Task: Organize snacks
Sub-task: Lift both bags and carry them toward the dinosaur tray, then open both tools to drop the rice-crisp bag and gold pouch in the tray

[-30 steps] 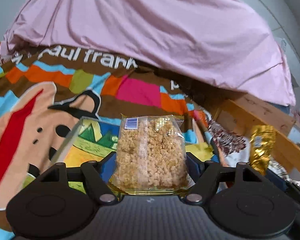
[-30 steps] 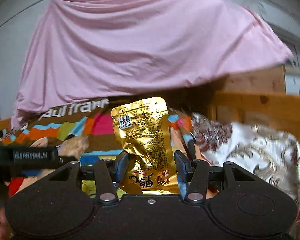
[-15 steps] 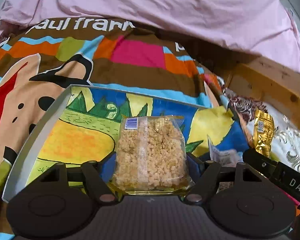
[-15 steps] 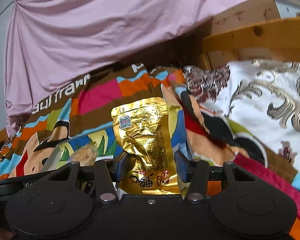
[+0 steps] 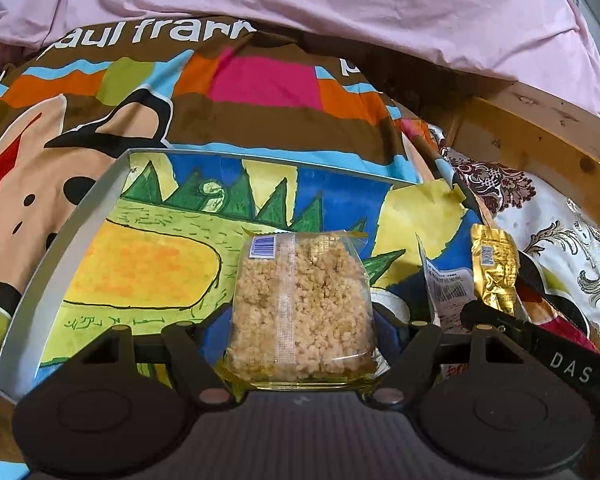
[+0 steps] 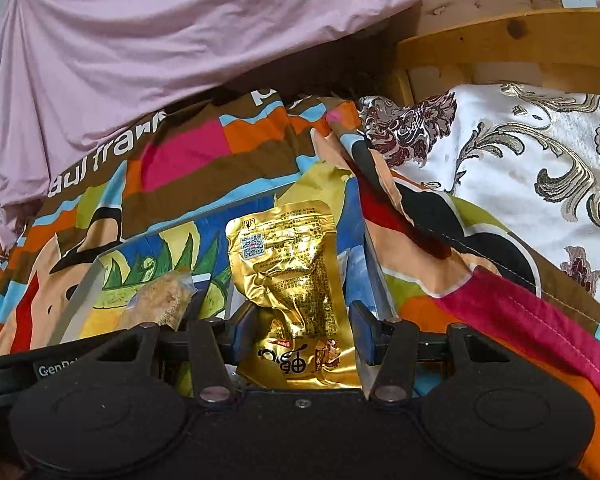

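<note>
Snacks pinched over a painted tray

Lettering reads "paul fran…" on the bedspread (image 5: pixel 260 92) beyond the jaws, cut off by a pink sheet (image 5: pixel 340 4). "DAS" shows on the right gripper's (image 6: pixel 298 332) body, "GenR…" on the left gripper (image 5: pixel 300 340) seen from the right wrist. The gold pouch (image 6: pixel 290 276) carries a QR code and small print (too fine to read). The left jaws pinch a clear bag of puffed-rice crisp (image 5: pixel 300 304) by its sides, barcode sticker on top, above the painted tray (image 5: pixel 80 216). The right jaws, less spread, pinch the pouch. Another packet (image 5: pixel 446 284) stands between them, partly hidden.
</note>
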### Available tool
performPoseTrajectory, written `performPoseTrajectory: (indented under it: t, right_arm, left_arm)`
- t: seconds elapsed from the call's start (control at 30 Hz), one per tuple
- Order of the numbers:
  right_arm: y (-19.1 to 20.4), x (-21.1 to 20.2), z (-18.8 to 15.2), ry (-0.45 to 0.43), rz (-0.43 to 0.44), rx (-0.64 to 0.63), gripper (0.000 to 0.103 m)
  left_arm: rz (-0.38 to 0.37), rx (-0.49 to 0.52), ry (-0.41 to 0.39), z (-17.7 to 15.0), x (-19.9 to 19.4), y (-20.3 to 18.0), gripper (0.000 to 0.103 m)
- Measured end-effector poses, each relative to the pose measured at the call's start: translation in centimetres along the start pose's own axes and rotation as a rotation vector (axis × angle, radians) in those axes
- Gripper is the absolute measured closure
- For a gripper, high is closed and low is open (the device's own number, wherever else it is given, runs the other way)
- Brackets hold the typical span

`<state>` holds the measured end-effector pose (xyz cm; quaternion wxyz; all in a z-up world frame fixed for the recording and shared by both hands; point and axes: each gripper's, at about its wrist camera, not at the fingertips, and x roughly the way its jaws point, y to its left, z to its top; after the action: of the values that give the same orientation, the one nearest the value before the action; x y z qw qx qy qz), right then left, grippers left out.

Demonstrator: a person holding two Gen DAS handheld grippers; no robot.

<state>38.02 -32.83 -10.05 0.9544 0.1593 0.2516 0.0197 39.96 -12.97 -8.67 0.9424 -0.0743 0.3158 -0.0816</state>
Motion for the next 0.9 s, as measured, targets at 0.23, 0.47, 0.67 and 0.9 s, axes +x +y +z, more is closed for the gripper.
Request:
performPoseTrajectory:
  t: [0.23,0.47,0.67,0.9]
  right_arm:
    - [0.1,0.3,0.0,0.013,0.004,-0.006,0.050]
    - [0.0,0.4,0.1,0.020,0.013,-0.005,0.048]
    - [-0.1,-0.3,0.2,0.009,0.025,0.007,0.035]
    - [0.1,-3.7,1.1,-0.076,0.027,-0.004,0.015]
  left_arm:
    - [-0.004,-0.010,0.021,0.0,0.3,0.2,0.027]
    - [-0.008,-0.029,0.038,0.0,0.4,0.4,0.026]
    - [-0.016,-0.073,0.038,0.1,0.0,0.9,0.020]
    - [-0.025,-0.163,-0.025,1.0,-2.7,2.1,0.013]
